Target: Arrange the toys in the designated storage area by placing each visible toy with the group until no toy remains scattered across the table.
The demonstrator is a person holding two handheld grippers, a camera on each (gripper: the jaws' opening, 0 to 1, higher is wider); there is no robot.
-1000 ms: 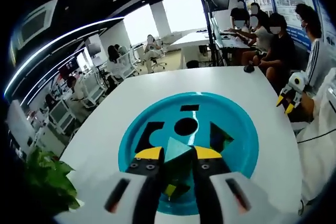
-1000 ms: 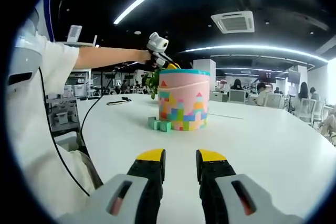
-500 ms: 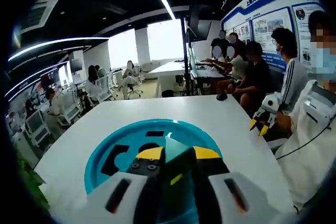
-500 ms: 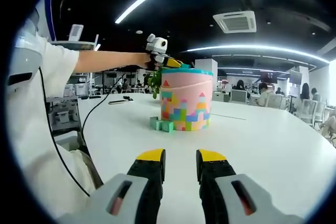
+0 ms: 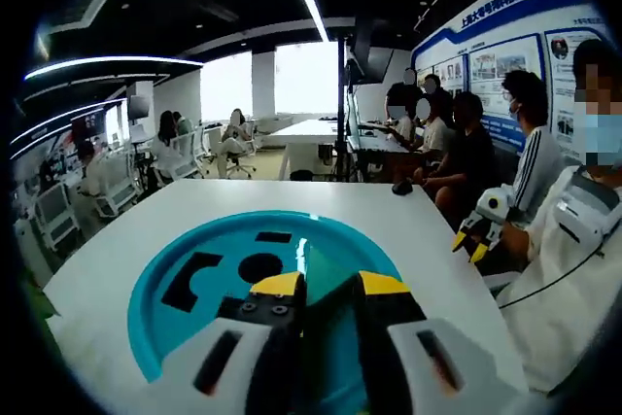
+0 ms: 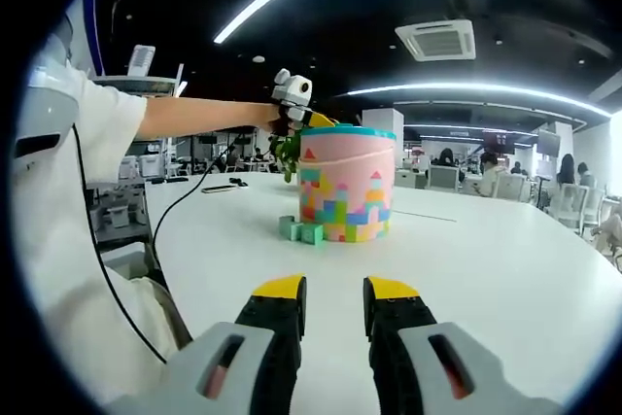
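Note:
My left gripper (image 5: 328, 287) is shut on a green triangular block (image 5: 325, 267) and hovers just over the teal shape-sorter lid (image 5: 185, 323), which has several cut-out holes. In the right gripper view this lid (image 6: 346, 131) tops a pink toy bucket (image 6: 342, 187) printed with coloured blocks. There the left gripper (image 6: 294, 104), held out on a person's arm, is at the lid's left rim. Some green blocks (image 6: 300, 230) lie on the table at the bucket's base. My right gripper (image 6: 333, 291) stays low over the white table, jaws a narrow gap apart with nothing between them.
The round white table (image 6: 486, 259) stretches wide around the bucket. A cable (image 6: 190, 196) trails over its left side. The right gripper (image 5: 474, 230) shows beside the person's body. Several seated people (image 5: 457, 143) are beyond the table's far edge.
The left gripper view has tilted and shifted, so the lid now sits lower and to the left; the green block stays gripped. The right gripper has not moved.

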